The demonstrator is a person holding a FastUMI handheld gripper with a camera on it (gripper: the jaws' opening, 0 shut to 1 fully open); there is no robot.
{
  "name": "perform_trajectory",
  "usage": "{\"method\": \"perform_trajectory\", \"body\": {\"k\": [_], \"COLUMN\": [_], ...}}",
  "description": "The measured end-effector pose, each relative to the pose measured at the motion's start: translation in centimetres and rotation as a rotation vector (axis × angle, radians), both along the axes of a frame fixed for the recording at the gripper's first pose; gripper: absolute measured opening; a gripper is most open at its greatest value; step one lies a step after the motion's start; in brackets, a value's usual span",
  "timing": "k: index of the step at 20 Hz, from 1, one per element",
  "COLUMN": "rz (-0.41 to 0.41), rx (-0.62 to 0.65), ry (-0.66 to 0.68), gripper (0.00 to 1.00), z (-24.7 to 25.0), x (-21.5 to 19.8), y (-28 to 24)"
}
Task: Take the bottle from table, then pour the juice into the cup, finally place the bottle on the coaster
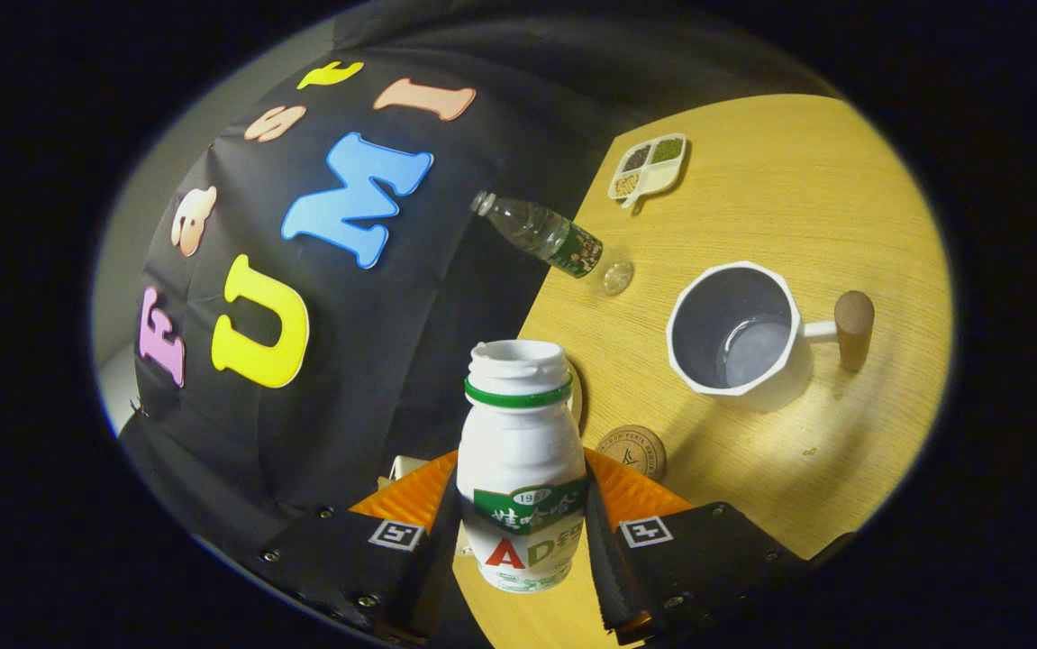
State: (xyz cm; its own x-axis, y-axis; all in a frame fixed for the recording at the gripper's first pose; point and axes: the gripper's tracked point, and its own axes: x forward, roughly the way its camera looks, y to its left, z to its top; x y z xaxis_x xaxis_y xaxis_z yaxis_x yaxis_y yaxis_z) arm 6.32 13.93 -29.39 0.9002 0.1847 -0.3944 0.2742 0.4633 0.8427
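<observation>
Gripping the white juice bottle (523, 469), the hand-held gripper (523, 532) has both fingers pressed against the bottle's lower body, one on each side of the label, so I read the grasp as firm. From my seat, the bottle's long axis runs straight away from the fingers, its open mouth pointing forward and the green ring just under the neck. The whole view is rolled, so the wooden bench (806, 207) tilts across the scene; I cannot tell whether the bottle is off the surface. Taking the cup (739, 329) as my landmark: it is a white faceted mug with a wooden-ended handle sticking out on the side away from the bottle, and its mouth faces me with what looks like a little liquid pooled inside. The bottle's mouth sits to one side of the cup and short of it, clearly apart from the rim, so the coming move turns on swinging the mouth across toward that rim before tipping. The round cork coaster (632, 451) lies between the cup and the fingers, just beside the bottle. Beyond the cup, a clear plastic water bottle (554, 239) stands near the bench edge, and farther on sits a small divided dish (649, 167).
</observation>
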Motion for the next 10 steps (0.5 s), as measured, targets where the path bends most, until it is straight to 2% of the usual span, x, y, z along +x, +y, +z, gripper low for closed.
{"method": "perform_trajectory", "body": {"k": [3, 7, 10], "rz": [0.014, 0.056, 0.101], "rx": [-0.106, -0.372, -0.511], "ry": [-0.038, -0.094, -0.151], "gripper": [0.64, 0.64, 0.64], "z": [0.9, 2.9, 4.5], "x": [-0.3, 0.0, 0.1], "y": [0.3, 0.3, 1.1]}}
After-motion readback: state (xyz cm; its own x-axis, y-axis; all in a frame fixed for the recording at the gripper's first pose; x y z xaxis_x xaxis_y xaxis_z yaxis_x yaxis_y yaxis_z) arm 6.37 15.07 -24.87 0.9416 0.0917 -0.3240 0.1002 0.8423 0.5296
